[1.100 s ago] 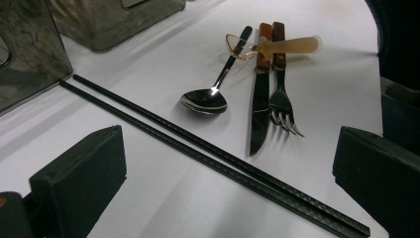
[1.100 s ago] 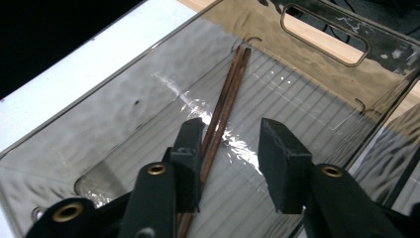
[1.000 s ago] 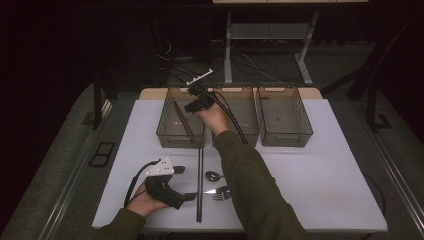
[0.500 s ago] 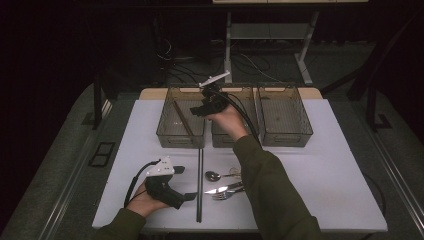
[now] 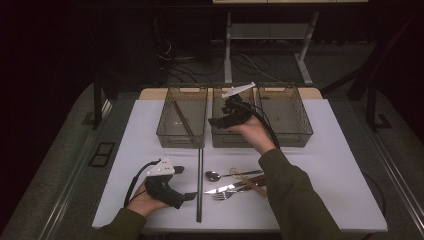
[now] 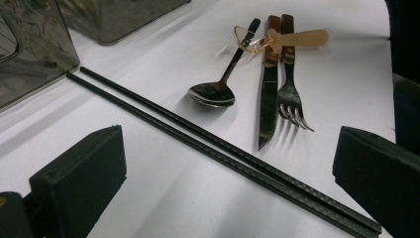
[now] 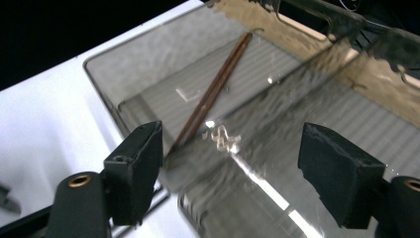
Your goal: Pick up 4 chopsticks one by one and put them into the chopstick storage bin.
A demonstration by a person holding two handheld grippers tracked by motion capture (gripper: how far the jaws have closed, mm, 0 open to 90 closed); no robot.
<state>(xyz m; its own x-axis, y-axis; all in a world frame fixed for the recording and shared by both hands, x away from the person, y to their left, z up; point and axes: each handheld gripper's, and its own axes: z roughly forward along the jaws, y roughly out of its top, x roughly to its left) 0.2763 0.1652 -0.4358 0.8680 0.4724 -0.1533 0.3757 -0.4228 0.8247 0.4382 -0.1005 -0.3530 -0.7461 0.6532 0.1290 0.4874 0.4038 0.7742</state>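
Right claw now hangs over the middle bin, shifted from the left bin.
Left gripper view: left claw released above black chopsticks. Right gripper view: jaws spread, empty; brown chopsticks lie inside the left bin.

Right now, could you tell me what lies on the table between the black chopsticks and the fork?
In the left gripper view, a spoon and a knife lie between the black chopsticks and the fork, spoon nearer the chopsticks.
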